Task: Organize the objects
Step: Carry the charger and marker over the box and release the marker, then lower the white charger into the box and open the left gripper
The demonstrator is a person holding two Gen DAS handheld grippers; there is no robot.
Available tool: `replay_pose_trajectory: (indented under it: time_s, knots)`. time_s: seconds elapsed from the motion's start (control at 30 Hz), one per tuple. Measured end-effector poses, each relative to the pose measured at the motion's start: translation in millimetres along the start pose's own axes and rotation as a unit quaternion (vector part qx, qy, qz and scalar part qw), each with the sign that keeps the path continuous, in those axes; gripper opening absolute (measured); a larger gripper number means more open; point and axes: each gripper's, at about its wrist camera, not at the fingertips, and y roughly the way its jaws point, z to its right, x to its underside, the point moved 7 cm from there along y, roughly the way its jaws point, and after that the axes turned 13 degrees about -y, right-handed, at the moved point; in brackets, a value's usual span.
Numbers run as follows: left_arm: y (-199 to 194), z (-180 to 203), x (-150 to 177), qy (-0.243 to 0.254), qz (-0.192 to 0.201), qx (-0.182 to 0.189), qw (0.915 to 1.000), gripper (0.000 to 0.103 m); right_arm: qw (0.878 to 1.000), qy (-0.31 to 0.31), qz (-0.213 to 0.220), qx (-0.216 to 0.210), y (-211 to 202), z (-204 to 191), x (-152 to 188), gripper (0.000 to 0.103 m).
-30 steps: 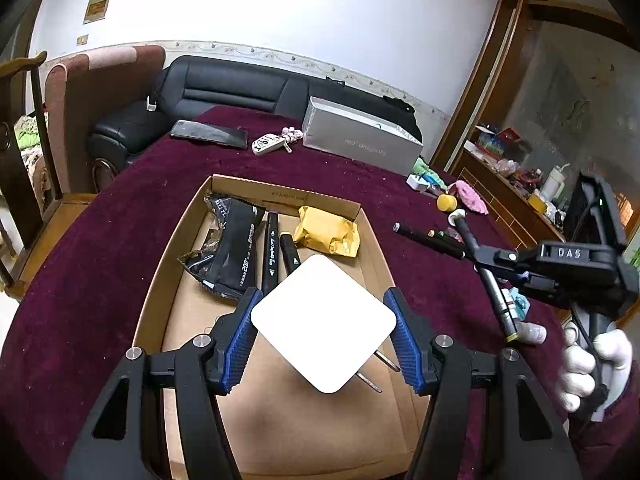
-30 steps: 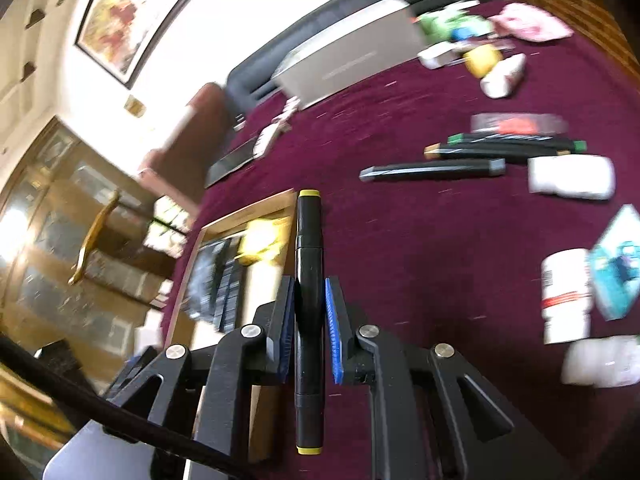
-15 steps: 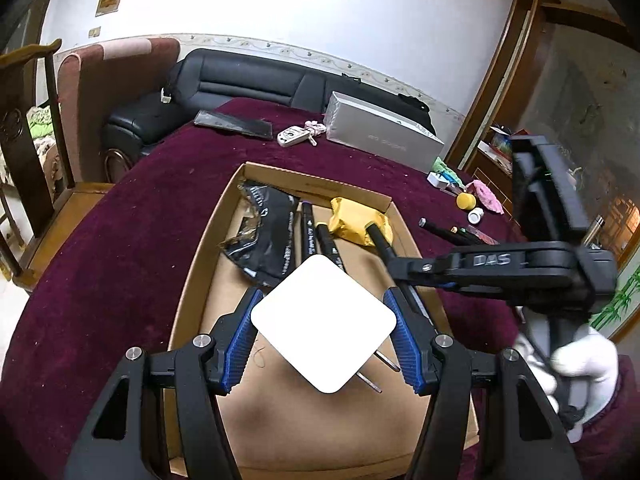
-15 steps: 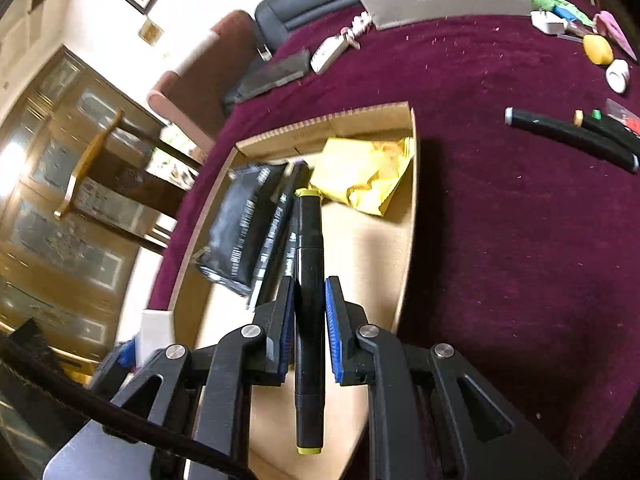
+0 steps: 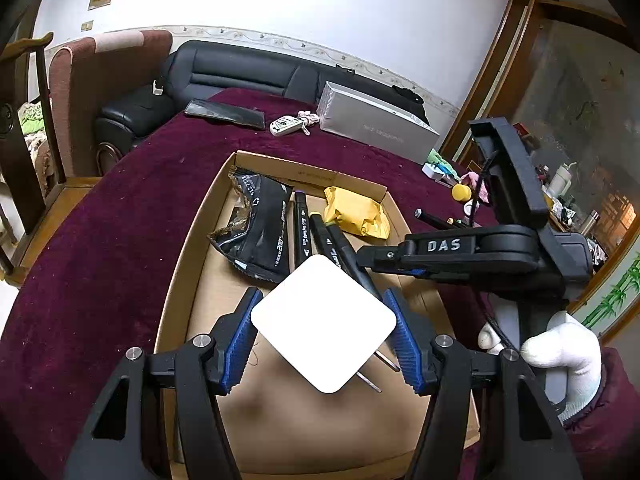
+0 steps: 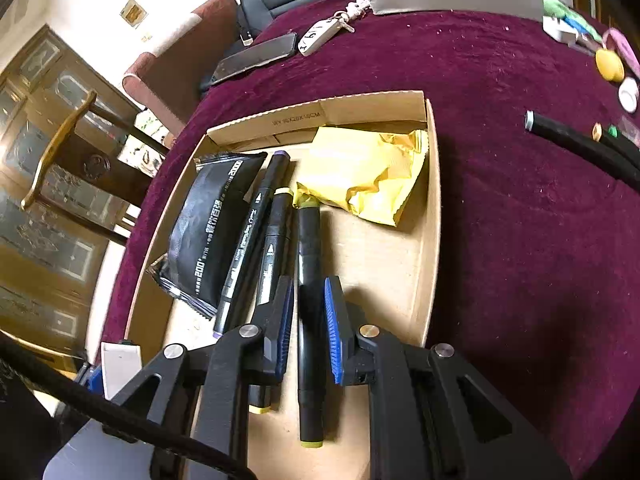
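A shallow cardboard box (image 5: 192,240) (image 6: 432,200) lies on the maroon table. In it are a black packet (image 5: 260,232) (image 6: 212,232), two black markers (image 6: 256,232), and a yellow packet (image 5: 356,214) (image 6: 364,172). My left gripper (image 5: 322,330) is shut on a white square charger with metal prongs (image 5: 322,324), held above the box. My right gripper (image 6: 306,320) is low in the box; its jaws have parted and a black marker with yellow ends (image 6: 309,300) lies between them on the box floor. The right gripper also shows in the left wrist view (image 5: 360,258).
On the cloth beyond the box lie a grey carton (image 5: 376,128), a key fob (image 5: 286,125) and a dark phone (image 5: 226,112). Loose markers (image 6: 580,144), a yellow ball (image 6: 609,65) and small items lie to the right. Sofa and chairs stand behind.
My right gripper came from the table's right side over the box, lowered the yellow-ended marker beside the other markers, and its jaws have opened slightly. The left gripper still holds the charger.
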Motion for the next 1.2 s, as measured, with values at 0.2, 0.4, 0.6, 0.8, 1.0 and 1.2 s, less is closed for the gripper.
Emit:
replay_pose_trajectory:
  time_s: [0.2, 0.4, 0.6, 0.8, 1.0, 1.2]
  knots:
    - [4.4, 19.6, 0.3, 0.013, -0.011, 0.01, 0.9998, 0.056, 0.999, 0.032, 0.033, -0.02, -31.7, 15.9, 5.0, 0.026]
    - [29.8, 62.9, -5.8, 0.036, -0.028, 0.021, 0.9988, 0.056, 0.992, 0.066, 0.105, -0.001, -94.3, 54.9, 19.1, 0.035]
    - [80.4, 82.7, -10.6, 0.001, -0.078, 0.029, 0.9965, 0.056, 0.986, 0.093, 0.137, -0.002, -126.5, 80.4, 30.1, 0.037]
    - [110.8, 72.7, -10.2, -0.076, -0.114, 0.042, 0.9897, 0.055, 0.985, 0.109, 0.136, -0.016, -128.9, 96.1, 37.9, 0.037]
    - [107.1, 62.0, -14.5, -0.079, -0.101, 0.0, 0.9917, 0.057, 0.981, 0.128, 0.143, -0.024, -133.0, 111.5, 46.5, 0.037]
    - [97.4, 47.7, -10.8, -0.077, -0.1, -0.037, 0.9913, 0.063, 0.978, 0.146, 0.146, -0.021, -138.4, 126.9, 56.9, 0.04]
